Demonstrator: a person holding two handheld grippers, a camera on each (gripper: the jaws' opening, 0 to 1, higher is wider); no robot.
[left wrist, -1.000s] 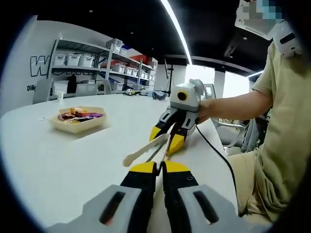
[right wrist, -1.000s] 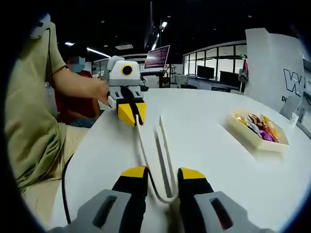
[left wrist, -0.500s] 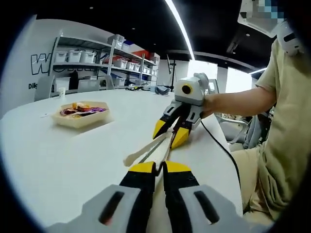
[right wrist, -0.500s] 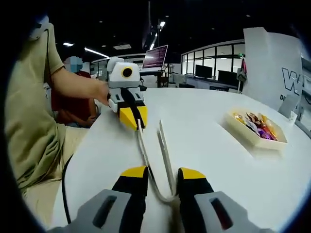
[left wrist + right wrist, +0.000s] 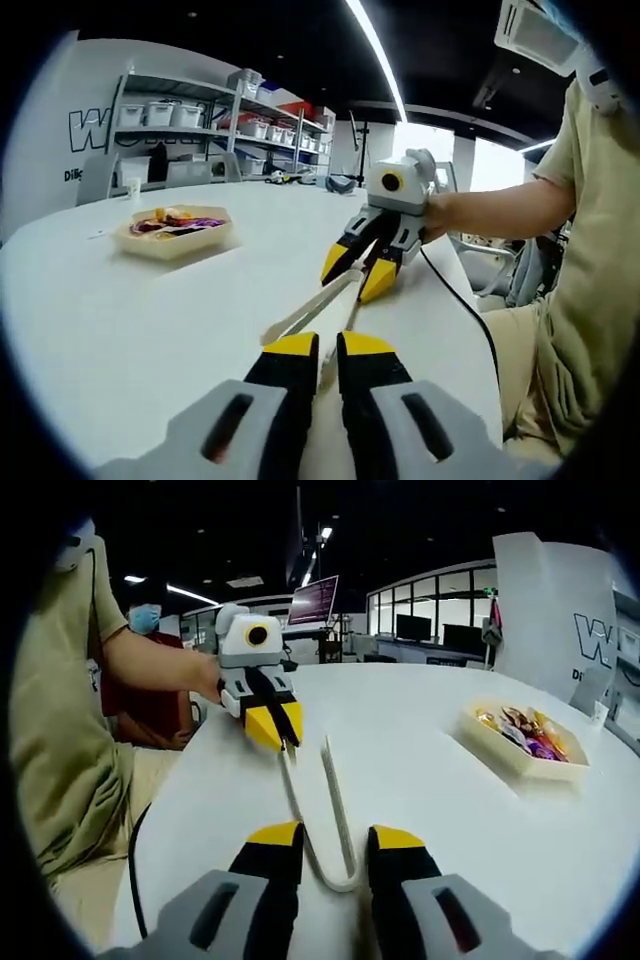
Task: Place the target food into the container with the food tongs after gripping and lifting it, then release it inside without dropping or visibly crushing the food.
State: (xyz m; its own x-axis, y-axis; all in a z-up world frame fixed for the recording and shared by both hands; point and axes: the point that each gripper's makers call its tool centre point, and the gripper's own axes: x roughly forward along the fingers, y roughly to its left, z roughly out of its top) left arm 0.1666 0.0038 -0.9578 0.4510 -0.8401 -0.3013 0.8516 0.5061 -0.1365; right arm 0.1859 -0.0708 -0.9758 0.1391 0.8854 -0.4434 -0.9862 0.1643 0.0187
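Clearly the work is at its opening step: getting the food tongs (image 5: 322, 810) properly in hand, with no food lifted yet. In the right gripper view the tongs lie along the white table (image 5: 420, 780), their bent hinge end sitting between the right gripper's (image 5: 335, 837) yellow-tipped jaws, which stand a little apart on either side of it; whether they press the metal or merely flank it I cannot tell. The two arms of the tongs run away toward the left gripper (image 5: 272, 723), whose jaws are closed to a point on the tip of one arm while the other arm lies free beside it. In the left gripper view the left gripper (image 5: 325, 346) has its jaws drawn together at the near end of the tongs (image 5: 318, 308), and the right gripper (image 5: 368, 268) faces it from the far end, held by the person's hand (image 5: 438, 212). The container (image 5: 522, 742), a shallow pale tray with colourful wrapped pieces of food (image 5: 520, 728) inside, sits well apart toward the far edge of the table, near the wall. The next move, as I judge it, calls for one gripper to take firm hold around both arms, so a squeeze closes them, and for the other to let go, before carrying the tongs to the food.
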